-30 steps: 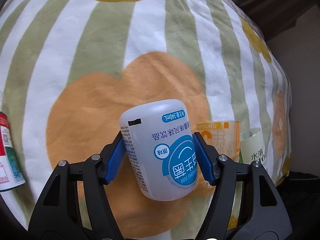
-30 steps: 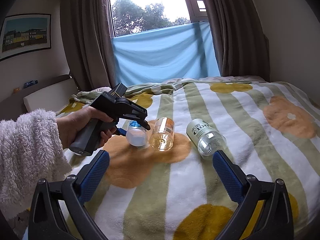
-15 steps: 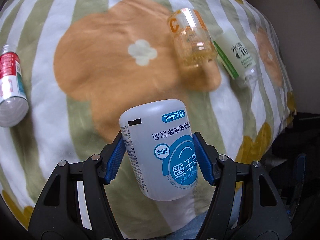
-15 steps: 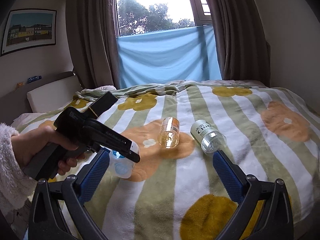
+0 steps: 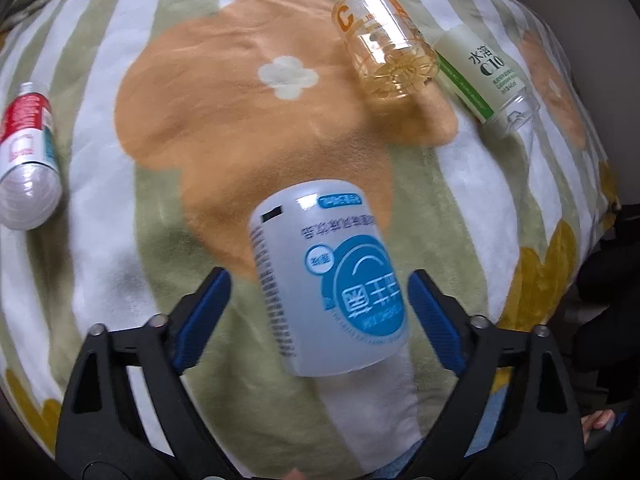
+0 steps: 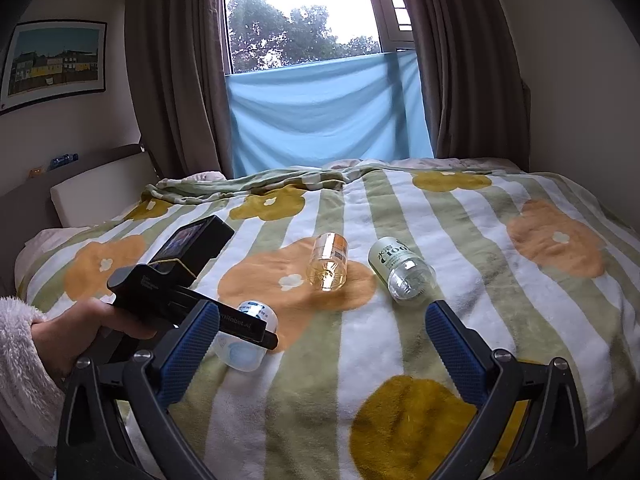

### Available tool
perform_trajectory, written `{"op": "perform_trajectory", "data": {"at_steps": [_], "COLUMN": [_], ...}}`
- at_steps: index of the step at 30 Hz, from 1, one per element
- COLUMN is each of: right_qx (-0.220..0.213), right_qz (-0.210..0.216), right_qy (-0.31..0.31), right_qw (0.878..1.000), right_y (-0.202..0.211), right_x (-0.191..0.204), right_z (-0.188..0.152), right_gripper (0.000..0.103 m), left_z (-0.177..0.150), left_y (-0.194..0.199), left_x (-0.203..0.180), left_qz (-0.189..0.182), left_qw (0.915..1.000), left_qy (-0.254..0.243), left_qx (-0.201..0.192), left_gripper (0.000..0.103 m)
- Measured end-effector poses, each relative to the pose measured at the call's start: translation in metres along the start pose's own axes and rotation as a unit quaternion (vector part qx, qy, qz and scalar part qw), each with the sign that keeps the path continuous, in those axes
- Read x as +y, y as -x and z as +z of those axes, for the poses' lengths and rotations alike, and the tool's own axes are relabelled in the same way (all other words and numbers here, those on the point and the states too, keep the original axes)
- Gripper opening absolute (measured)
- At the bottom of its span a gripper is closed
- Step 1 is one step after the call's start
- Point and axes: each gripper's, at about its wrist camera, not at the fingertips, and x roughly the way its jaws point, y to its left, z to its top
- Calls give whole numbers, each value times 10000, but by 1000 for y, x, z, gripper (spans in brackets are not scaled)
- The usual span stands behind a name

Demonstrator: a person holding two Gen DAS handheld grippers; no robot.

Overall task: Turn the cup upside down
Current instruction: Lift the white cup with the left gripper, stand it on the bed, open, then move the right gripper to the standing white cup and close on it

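The left hand-held gripper (image 5: pixel 318 300) is spread wide now, blue pads clear of the white cup (image 5: pixel 328 280) on both sides. The cup sits between them on the striped blanket (image 5: pixel 100 120), label text upside down, at the near edge of the big orange flower. Beyond that flower lie an amber bottle (image 5: pixel 384 46) and a green-label bottle (image 5: pixel 480 76). The right hand-held gripper (image 6: pixel 320 344) hangs wide too, holding nothing.

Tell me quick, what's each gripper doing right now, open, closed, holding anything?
Left gripper: open, blue pads clear of the white cup between them, holding nothing.
Right gripper: open and empty above the blanket.
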Motion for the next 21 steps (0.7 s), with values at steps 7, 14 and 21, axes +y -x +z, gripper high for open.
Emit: {"op": "perform_trajectory", "data": {"at_steps": [7, 14, 21], "right_qx": [-24, 683, 3314], "right_qz": [-25, 810, 1731], "right_qy": [35, 56, -926], "right_qw": [10000, 9944, 9228], "right_y": [1, -29, -148], "right_x": [-1, -2, 8], "right_z": [11, 62, 80], "right_gripper": [103, 103, 103], "left_z": [-21, -49, -79], "left_y": [27, 72, 91], "left_x": [5, 14, 27], "left_qz": [614, 512, 215], "left_qw": [9962, 9876, 9822], "left_qy": [-225, -208, -101], "left_qx": [-577, -1467, -1862], "left_gripper": [103, 103, 103]}}
